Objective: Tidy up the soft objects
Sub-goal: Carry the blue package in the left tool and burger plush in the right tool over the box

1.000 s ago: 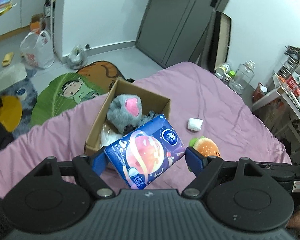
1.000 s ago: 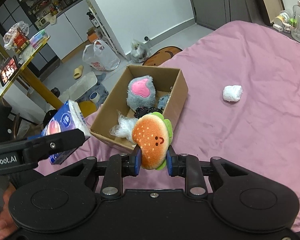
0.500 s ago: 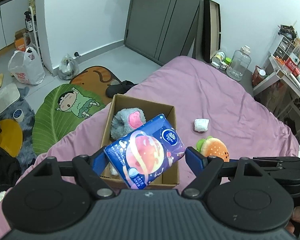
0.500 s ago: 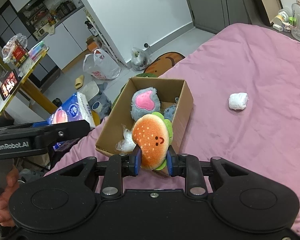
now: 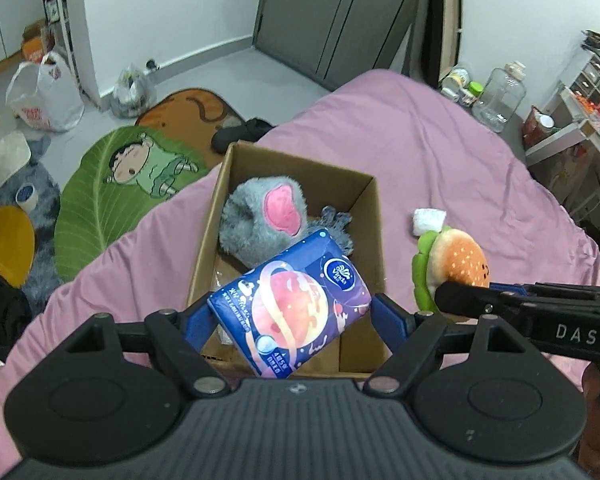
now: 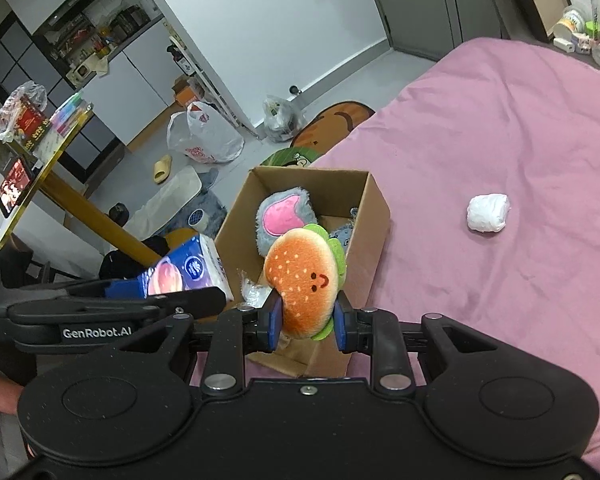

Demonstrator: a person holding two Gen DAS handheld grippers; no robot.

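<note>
The cardboard box (image 5: 374,240) on the pink bed (image 5: 460,168) already contains a grey plush with a pink patch (image 5: 264,216), a bluish soft item behind it, and some crinkled clear plastic at the near end. Two more items are on their way. The left hand-held gripper (image 5: 290,312) is closed on a blue tissue pack (image 5: 290,296) printed with a planet, held above the box's near end. The right hand-held gripper (image 6: 306,316) squeezes a hamburger plush (image 6: 304,276) from both sides, just over the box's near right wall. Judging by this, both only need releasing into the box. One white wad (image 6: 487,213) remains loose on the bed, at about 2 o'clock from the box in the right wrist view. Readable writing: "GenRobot.AI" on the left tool, "DAS" on the right. The pack's round logo and side text are too small to read.
</note>
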